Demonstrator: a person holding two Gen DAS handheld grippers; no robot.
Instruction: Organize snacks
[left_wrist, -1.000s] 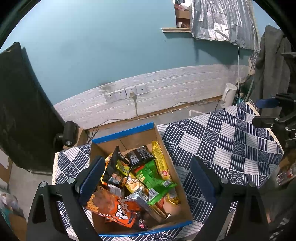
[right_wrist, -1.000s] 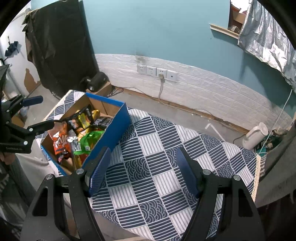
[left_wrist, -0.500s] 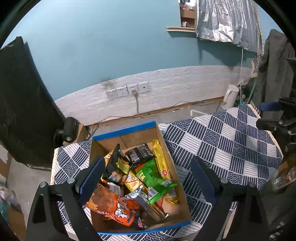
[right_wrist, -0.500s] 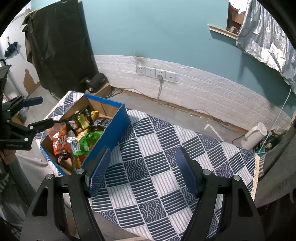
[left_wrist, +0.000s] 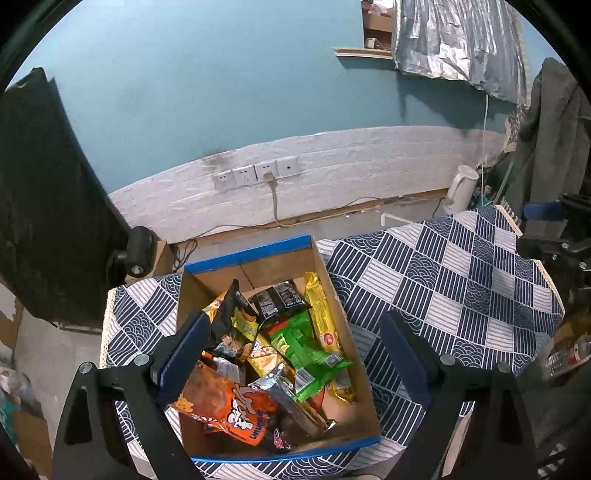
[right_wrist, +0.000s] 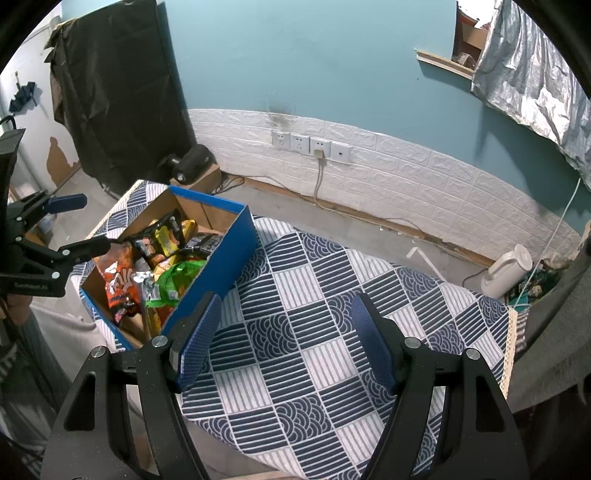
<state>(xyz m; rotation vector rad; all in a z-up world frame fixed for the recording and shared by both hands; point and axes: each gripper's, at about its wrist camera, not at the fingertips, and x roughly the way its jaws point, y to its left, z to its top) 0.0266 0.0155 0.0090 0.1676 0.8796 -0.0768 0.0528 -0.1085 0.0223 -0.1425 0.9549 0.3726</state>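
A blue-sided cardboard box stands on the left part of a table with a navy-and-white patterned cloth. It holds several snack packs: an orange bag, a green pack, a long yellow pack and a black pack. My left gripper is open and empty, above the box. The box also shows in the right wrist view. My right gripper is open and empty above the cloth, right of the box.
A white kettle stands on the floor beyond the table's far right corner. Wall sockets with a cable sit on the white brick strip. A black camera sits on a wooden block behind the box. A dark sheet hangs at left.
Both grippers have drifted slightly; the left view has shifted a little so the box sits marginally higher in the frame. Nothing was taken hold of or let go.
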